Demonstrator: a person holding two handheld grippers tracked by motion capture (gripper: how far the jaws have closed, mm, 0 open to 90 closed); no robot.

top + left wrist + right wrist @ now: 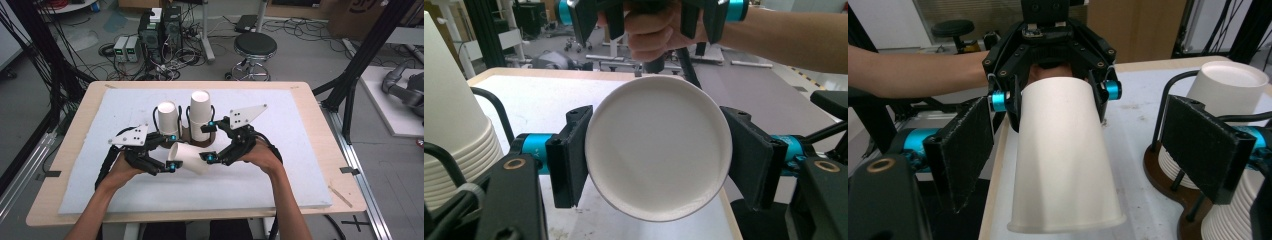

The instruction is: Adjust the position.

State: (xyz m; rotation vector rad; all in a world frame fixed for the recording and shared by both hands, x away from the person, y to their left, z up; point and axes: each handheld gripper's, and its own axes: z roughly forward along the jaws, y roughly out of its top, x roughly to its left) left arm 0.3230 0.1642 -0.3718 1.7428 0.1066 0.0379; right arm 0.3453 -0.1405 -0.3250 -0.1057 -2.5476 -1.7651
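Cup point(190, 157): one white paper cup, lying on its side above the worktop point(310, 165), held between your two grippers. Your left gripper point(170, 151) has its fingers point(569, 155) clamped on the closed base end. Your right gripper point(208, 141) has its fingers point(968, 150) spread wide either side of the rim end, not touching it. Just behind: two stacks of upturned cups point(200, 115) on a dark wooden holder point(1160, 175) with black wire guides. Beyond the worktop: stool point(255, 47), cabling, equipment boxes point(160, 30) on the floor.
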